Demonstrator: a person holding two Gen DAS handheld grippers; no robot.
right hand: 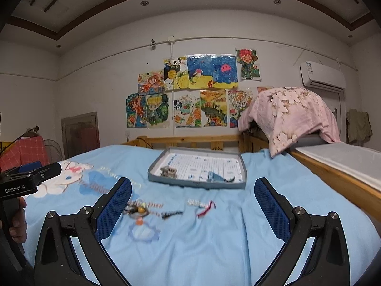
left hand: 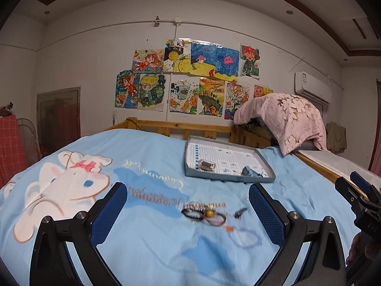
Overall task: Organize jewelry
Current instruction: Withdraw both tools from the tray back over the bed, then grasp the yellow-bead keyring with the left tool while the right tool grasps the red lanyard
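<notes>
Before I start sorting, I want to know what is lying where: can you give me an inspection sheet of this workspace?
Surface: blue cartoon-print bedspread, wrinkled.
Job's things: grey tray holding a small clear box and a blue item; tangle of bracelets, dark clip, beaded strip with red cord loose on the bedspread, blurred.
Clutter: pink floral cloth draped over the bed rail.
Grippers: left hand-held gripper open, empty; right hand-held gripper open, empty.
Cables: nothing seen on the bed.
Surroundings: drawings on the wall, air conditioner, wooden bed frame.
</notes>
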